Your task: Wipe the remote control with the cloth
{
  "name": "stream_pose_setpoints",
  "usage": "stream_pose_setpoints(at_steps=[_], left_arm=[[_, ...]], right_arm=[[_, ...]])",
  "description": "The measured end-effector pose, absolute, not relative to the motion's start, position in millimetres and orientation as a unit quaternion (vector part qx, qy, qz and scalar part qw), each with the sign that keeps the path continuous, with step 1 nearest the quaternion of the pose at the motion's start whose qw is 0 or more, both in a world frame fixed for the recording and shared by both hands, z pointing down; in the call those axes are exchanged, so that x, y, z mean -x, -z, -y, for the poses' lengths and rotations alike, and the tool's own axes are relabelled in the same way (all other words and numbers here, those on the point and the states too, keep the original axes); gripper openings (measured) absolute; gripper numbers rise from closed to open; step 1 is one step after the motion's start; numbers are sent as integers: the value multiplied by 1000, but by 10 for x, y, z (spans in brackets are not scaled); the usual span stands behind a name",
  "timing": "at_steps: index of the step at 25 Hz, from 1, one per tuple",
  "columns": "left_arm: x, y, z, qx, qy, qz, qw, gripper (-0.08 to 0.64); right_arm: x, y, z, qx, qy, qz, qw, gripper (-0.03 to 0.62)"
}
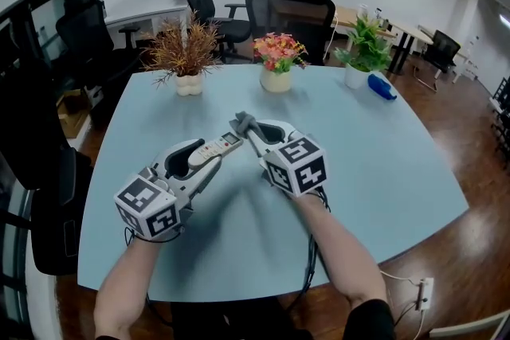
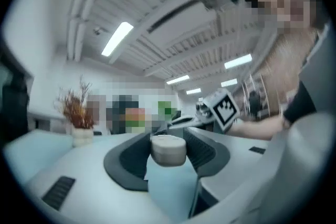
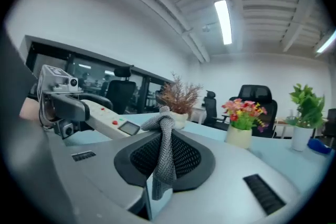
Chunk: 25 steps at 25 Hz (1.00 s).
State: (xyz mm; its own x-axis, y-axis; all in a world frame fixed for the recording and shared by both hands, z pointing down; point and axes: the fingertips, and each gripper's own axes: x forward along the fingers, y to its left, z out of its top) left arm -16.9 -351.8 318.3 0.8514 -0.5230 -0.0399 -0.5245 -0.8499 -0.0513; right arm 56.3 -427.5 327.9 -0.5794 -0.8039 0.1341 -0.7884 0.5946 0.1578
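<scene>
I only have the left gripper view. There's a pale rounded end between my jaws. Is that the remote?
Observer: Yes. The head view shows the left gripper clamped on the remote control, its long body pointing toward the right gripper.
Operator: Is the cloth ready?
Observer: The right gripper view shows the cloth pinched between that gripper's jaws, a bunched knot sticking out in front.
Operator: Which face of the remote is up?
Observer: Its button face: red buttons and a small screen show in the right gripper view.
</scene>
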Motion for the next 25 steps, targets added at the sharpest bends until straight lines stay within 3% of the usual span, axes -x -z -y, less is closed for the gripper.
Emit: stream_pose_setpoints(at_steps=[4, 7, 11, 18, 21, 25], left_arm=[[500, -3092, 3739, 931, -187, -222, -222, 189], [632, -3059, 3818, 895, -262, -192, -305, 189], [602, -2991, 3752, 890, -286, -155, -319, 189], [626, -2987, 3745, 889, -290, -149, -323, 189], [628, -2993, 3747, 888, -288, -155, -324, 189], [576, -2977, 3704, 889, -290, -132, -328, 189]], right_arm=[[-378, -2706, 3894, -400, 81, 913, -30, 28], [82, -2622, 3531, -331, 125, 934, -50, 28], [304, -2856, 3517, -327, 158, 932, -2, 28], [-469, -2745, 3975, -471, 125, 873, -14, 28], [-215, -2588, 3695, -417, 171, 892, -29, 28], [328, -2737, 3392, -346, 238, 907, 32, 28]])
